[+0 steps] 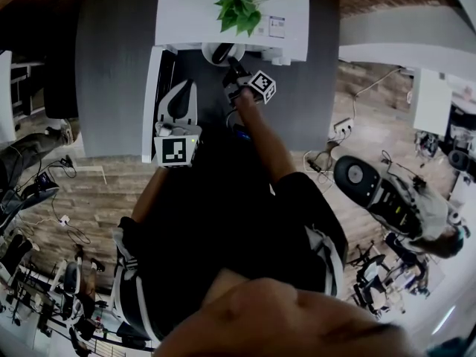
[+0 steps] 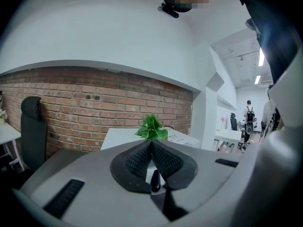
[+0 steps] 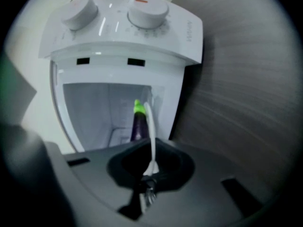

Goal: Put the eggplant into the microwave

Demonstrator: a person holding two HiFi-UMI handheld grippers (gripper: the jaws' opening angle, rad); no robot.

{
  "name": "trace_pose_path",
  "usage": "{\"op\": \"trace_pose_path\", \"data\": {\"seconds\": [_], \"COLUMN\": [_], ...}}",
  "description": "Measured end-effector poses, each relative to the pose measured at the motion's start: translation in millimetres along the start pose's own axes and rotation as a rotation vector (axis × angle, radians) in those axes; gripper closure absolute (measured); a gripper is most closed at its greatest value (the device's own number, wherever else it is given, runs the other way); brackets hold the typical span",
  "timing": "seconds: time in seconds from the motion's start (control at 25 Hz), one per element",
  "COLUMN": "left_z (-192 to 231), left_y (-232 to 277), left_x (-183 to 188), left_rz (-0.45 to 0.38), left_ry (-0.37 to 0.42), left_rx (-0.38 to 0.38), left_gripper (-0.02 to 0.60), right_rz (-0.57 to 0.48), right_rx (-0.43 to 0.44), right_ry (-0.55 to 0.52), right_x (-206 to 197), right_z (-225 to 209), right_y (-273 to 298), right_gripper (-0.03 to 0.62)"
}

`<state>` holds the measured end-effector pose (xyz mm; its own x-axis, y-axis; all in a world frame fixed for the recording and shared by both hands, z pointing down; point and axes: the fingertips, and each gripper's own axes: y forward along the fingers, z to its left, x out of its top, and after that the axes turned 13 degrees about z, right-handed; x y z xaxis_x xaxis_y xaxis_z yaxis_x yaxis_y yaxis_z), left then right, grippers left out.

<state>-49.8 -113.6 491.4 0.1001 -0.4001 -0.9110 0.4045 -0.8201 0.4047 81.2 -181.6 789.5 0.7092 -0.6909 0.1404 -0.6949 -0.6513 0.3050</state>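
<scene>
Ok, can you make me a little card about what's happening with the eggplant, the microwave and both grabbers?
eggplant: purple, green cap, held by the right gripper
right gripper: shut on the eggplant, pointing at the microwave's opening
microwave: white, two knobs, front open
left gripper: jaws together, nothing in them, facing a green plant
step left: set the eggplant down inside

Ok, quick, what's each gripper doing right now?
Left gripper: closed, empty.
Right gripper: closed on the slim purple eggplant with a green cap.
</scene>
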Motion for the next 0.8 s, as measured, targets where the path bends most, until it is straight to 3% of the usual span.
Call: {"op": "trace_pose_path", "data": {"seconds": [0.8], "left_z": [2.7], "left_y": [1.8], "left_x": [-3.1], "left_rz": [0.006], "left_ry": [-0.013], "left_rx": [0.000], "left_gripper": [0.545], "right_rz": [-0.010], "right_rx": [0.010], "right_ry": [0.011], "right_x": [11.6], "right_z": [2.5], "right_y": [13.5], "right_gripper": [0.556]}}
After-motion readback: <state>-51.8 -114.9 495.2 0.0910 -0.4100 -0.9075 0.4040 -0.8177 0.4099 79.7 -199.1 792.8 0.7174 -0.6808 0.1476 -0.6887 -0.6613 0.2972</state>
